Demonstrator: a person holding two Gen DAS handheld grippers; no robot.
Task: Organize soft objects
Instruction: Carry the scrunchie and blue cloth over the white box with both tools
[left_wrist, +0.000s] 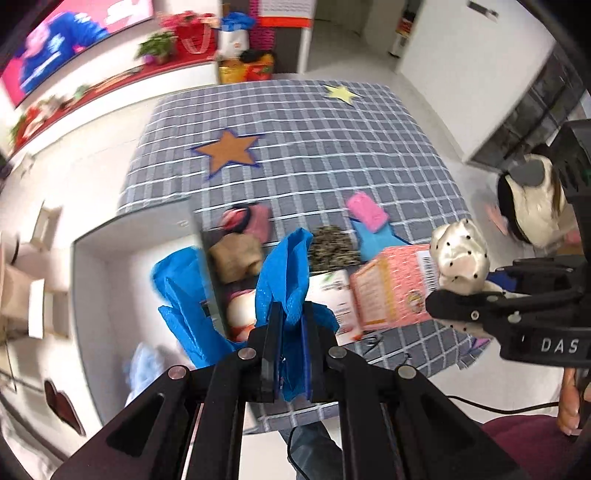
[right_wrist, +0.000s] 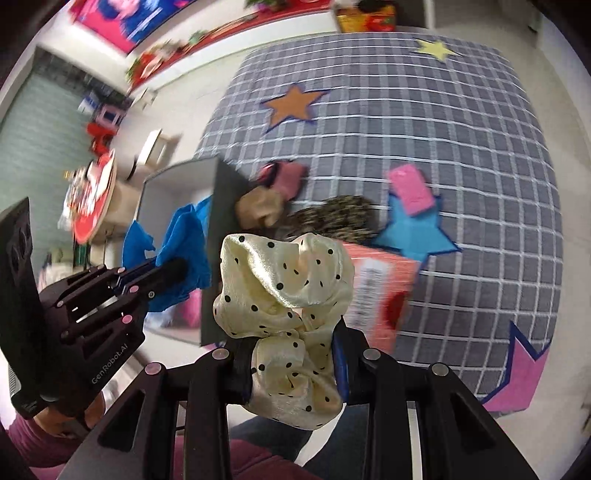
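Landmark: the grey storage box (left_wrist: 92, 266) with a dark divider, standing at the left edge of the desk (left_wrist: 332, 147), which wore a grey cloth gridded with white lines.
Blue fabric, one piece: thin, crinkled, woven-looking cloth (left_wrist: 284, 273), partly hanging inside the box and rising to the right of its divider.
Left hand-held gripper (left_wrist: 290, 354): one, black, jaws pressed together on a fold of the blue fabric, lifted above the box's near right corner.
Beige scrunchie (left_wrist: 236, 258), one: puffy, matte, lying just right of the divider.
Pink and black scrunchie (left_wrist: 245, 219), one: soft and ruffled, behind the beige one, beside the box's far right corner.
Speckled scrunchie (left_wrist: 332, 247), one: dark with fine light flecks, rounded, further right of the box.
Pink block (left_wrist: 367, 212), one: flat, rectangular, spongy-looking, lying on the blue star (left_wrist: 376, 243) well right of the box.
Stars on the cloth, three in the left view: orange (left_wrist: 227, 149), yellow (left_wrist: 341, 92) and blue, all flat five-pointed patches; a pink one (right_wrist: 517, 384) showed in the right view.
Pink carton (left_wrist: 391, 291), one: printed cardboard, boxy, right of the storage box.
Cream scrunchie (right_wrist: 284, 310), one: glossy satin with black dots, gathered into folds, held in the air to the right of the box.
Right hand-held gripper (right_wrist: 291, 373): one, black, pinching the cream scrunchie.
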